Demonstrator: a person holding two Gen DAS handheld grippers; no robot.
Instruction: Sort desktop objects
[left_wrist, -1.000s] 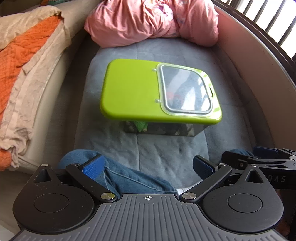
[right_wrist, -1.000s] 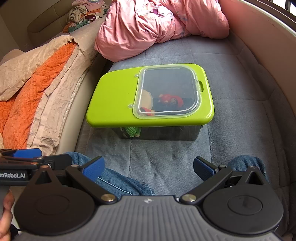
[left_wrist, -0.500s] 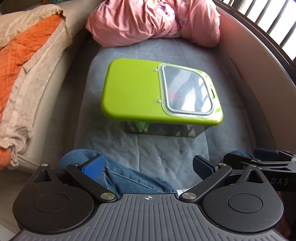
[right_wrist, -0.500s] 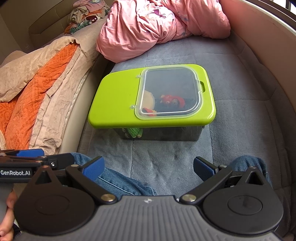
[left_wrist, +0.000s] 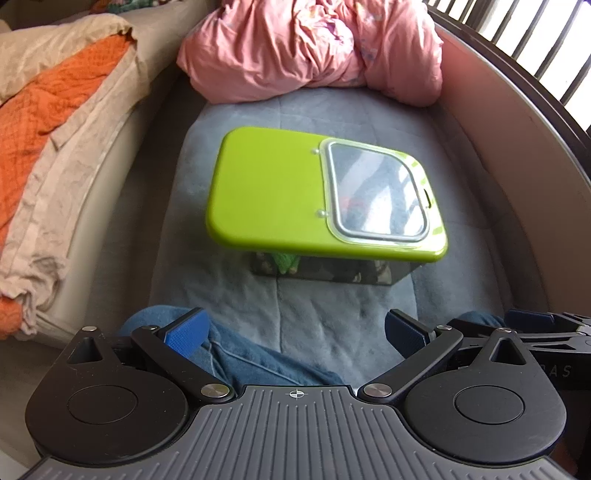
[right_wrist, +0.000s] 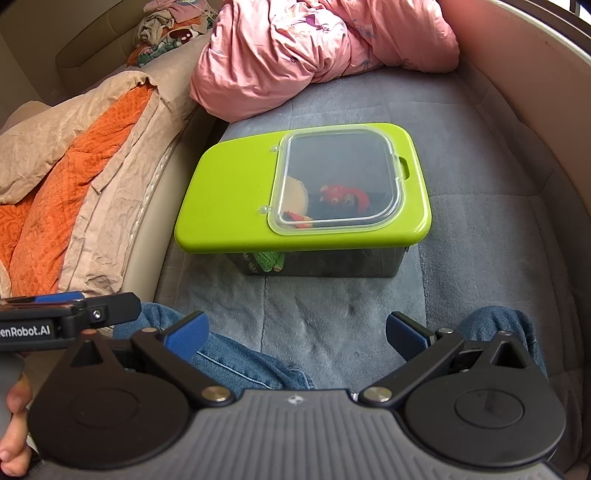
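Note:
A storage box with a lime-green lid (left_wrist: 273, 195) and a clear hatch (left_wrist: 376, 195) stands closed on the grey cushion (left_wrist: 332, 314); it also shows in the right wrist view (right_wrist: 229, 199). Through the hatch (right_wrist: 336, 181) I see a red toy (right_wrist: 343, 195) and a tan round thing (right_wrist: 295, 195); a green knitted item (right_wrist: 266, 260) shows through the box wall. My left gripper (left_wrist: 293, 332) is open and empty, well short of the box. My right gripper (right_wrist: 295, 334) is open and empty, also short of it.
A pink duvet (right_wrist: 317, 48) lies behind the box. Orange and beige blankets (right_wrist: 74, 147) are piled at the left. A curved padded wall (left_wrist: 517, 155) runs along the right. The person's jeans-clad legs (right_wrist: 240, 362) lie under both grippers.
Both views have drifted slightly, so the box sits a little to the right in each. Both grippers stay open and empty.

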